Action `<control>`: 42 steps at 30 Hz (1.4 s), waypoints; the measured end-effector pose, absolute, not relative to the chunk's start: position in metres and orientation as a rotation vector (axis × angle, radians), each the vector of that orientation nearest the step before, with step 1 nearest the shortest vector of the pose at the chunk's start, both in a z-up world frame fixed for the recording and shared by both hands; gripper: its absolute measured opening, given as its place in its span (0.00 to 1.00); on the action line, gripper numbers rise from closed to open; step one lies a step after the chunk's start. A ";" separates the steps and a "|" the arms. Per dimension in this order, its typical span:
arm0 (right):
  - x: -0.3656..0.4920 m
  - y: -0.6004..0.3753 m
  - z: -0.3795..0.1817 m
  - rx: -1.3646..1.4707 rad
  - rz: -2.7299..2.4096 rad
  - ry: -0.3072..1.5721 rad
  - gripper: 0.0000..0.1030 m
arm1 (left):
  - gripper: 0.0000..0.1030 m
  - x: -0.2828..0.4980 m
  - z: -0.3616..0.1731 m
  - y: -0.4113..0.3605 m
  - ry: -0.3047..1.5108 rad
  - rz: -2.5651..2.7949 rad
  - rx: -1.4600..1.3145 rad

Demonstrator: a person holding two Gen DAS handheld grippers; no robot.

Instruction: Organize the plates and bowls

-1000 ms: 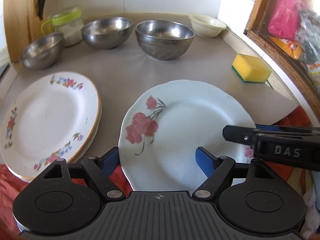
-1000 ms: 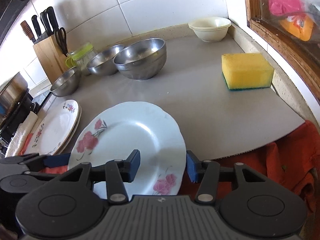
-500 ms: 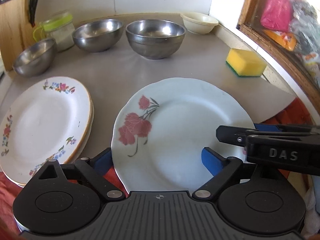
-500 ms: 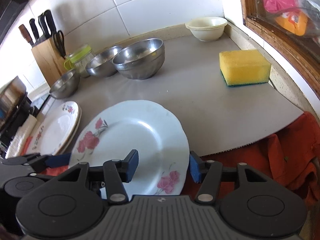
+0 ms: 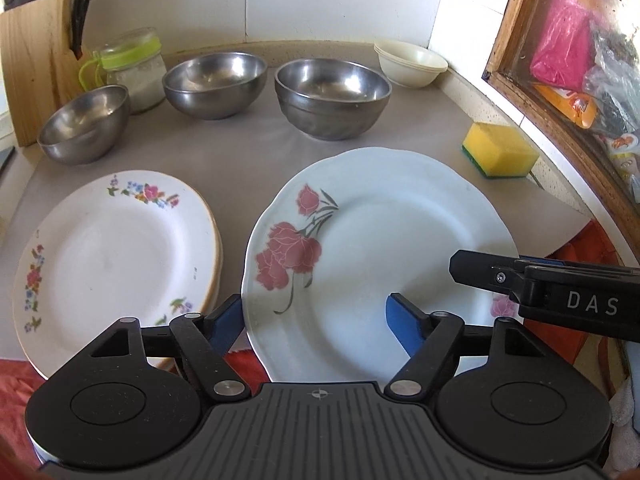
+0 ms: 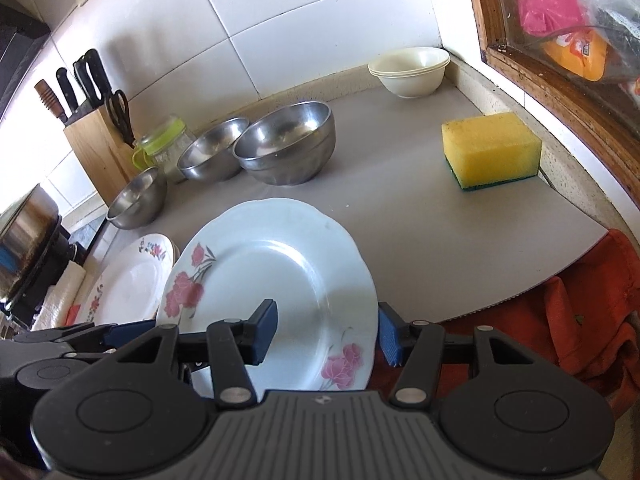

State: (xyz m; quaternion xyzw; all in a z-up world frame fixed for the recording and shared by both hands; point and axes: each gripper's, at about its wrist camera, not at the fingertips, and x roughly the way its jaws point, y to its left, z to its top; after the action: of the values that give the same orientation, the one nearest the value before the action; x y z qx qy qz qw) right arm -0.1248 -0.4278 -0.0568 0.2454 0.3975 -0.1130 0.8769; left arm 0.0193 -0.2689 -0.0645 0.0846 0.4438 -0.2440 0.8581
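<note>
Since a second ago both of your grippers have eased back and up a little, and the rose plate now shows more of its far rim against the grey counter.

Your left gripper has its blue fingers spread wide, one either side of the plate's near-left edge, holding nothing. Your right gripper is likewise wide open, its fingers straddling the plate's near-right rim; whether any pad touches the china cannot be told from either view.

The plate lies flat on the counter with its near edge out over the red cloth, just beside the stack of flowered plates where it presumably belongs.

Three steel bowls and the nested cream bowls wait at the back, the yellow sponge to the right.

The risks are these. A glazed, scalloped rim may slip if you close on it at an angle, or from one side only. With the near edge unsupported, downward pressure there could tip the plate off the counter. Its left rim sits close to the stack, so a low or hurried carry could knock china against china and chip it.
</note>
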 end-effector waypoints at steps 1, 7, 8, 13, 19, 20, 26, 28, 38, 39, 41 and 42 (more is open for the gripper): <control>-0.124 -0.427 -0.056 0.513 -0.239 0.827 0.55 | 0.78 0.020 -0.064 -0.268 0.932 -0.516 0.176; -0.118 -0.423 -0.047 0.514 -0.243 0.808 0.55 | 0.78 0.025 -0.058 -0.261 0.918 -0.523 0.169; -0.117 -0.422 -0.046 0.513 -0.241 0.806 0.55 | 0.78 0.026 -0.057 -0.260 0.915 -0.522 0.169; -0.110 -0.418 -0.042 0.509 -0.234 0.797 0.55 | 0.78 0.031 -0.051 -0.255 0.898 -0.515 0.166; -0.101 -0.414 -0.039 0.508 -0.221 0.791 0.55 | 0.78 0.036 -0.046 -0.248 0.884 -0.503 0.160; -0.099 -0.414 -0.038 0.506 -0.217 0.791 0.55 | 0.78 0.037 -0.045 -0.247 0.882 -0.499 0.159; -0.087 -0.407 -0.035 0.499 -0.193 0.783 0.55 | 0.78 0.045 -0.040 -0.236 0.870 -0.477 0.150; -0.082 -0.405 -0.033 0.499 -0.185 0.782 0.55 | 0.78 0.047 -0.039 -0.233 0.866 -0.468 0.145; -0.058 -0.386 -0.030 0.472 -0.136 0.788 0.55 | 0.77 0.058 -0.033 -0.208 0.853 -0.422 0.119; -0.056 -0.384 -0.030 0.469 -0.132 0.789 0.55 | 0.77 0.059 -0.033 -0.206 0.853 -0.417 0.117; -0.050 -0.379 -0.030 0.464 -0.124 0.792 0.55 | 0.77 0.061 -0.032 -0.200 0.852 -0.408 0.113; -0.047 -0.378 -0.030 0.463 -0.119 0.793 0.55 | 0.77 0.062 -0.032 -0.198 0.852 -0.403 0.110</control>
State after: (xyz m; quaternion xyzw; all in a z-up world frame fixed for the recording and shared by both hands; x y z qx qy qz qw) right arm -0.0473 -0.3777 -0.0297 0.2234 0.3823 -0.0576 0.8948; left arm 0.0625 -0.1978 -0.0319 0.0532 0.4103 -0.1942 0.8895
